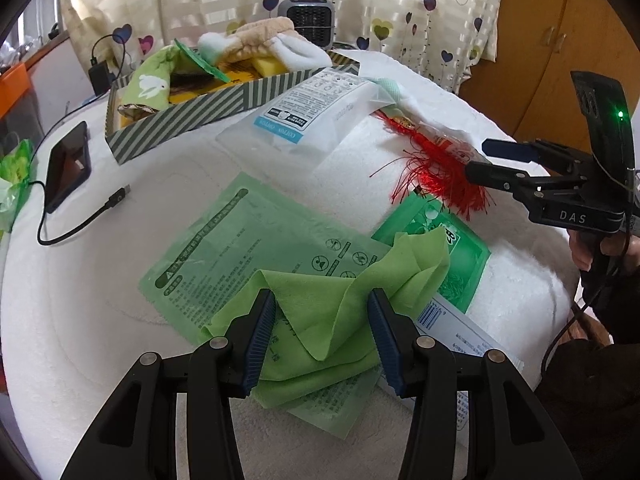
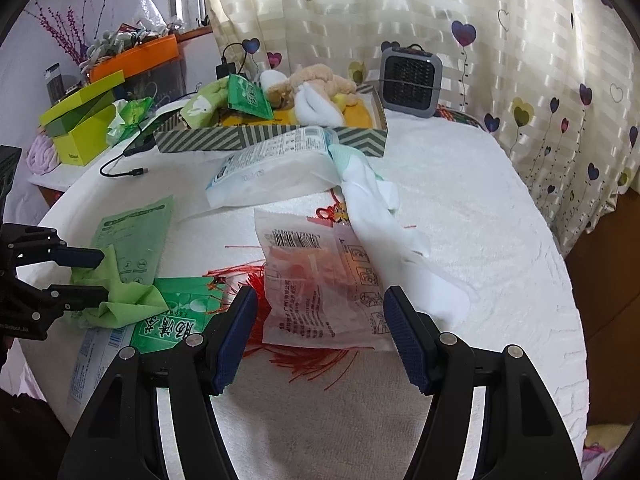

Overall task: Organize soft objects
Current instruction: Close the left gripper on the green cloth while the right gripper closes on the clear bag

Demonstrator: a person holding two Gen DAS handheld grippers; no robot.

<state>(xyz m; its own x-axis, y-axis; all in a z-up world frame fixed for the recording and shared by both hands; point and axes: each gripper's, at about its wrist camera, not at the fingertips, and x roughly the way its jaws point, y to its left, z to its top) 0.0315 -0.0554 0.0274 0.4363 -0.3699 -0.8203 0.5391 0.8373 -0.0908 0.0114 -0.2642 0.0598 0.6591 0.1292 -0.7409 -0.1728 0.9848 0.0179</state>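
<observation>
Two blue-padded fingers (image 1: 262,336) of the left gripper (image 1: 322,336) framed a crumpled light-green cloth (image 1: 320,304) in the left wrist view. The cloth lay in loose folds on a pale green printed bag (image 1: 224,240) and partly over a darker green packet (image 1: 460,256), all on the white towel-covered tabletop (image 1: 100,320). The jaws stood about half open around the cloth; whether the pads pressed on it could not be told. At the right edge the right gripper (image 1: 478,158), held in a person's hand (image 1: 592,248), pointed at a red tassel (image 1: 436,168). Farther back sat a striped box (image 1: 176,120) of soft things.

From the right wrist view, the right gripper (image 2: 320,328) angled down over a clear printed packet (image 2: 320,280) lying on the red tassel (image 2: 320,360). Its jaws stood wide apart, gripping nothing. At the left edge, the left gripper (image 2: 102,276) straddled the green cloth (image 2: 120,300).
</observation>
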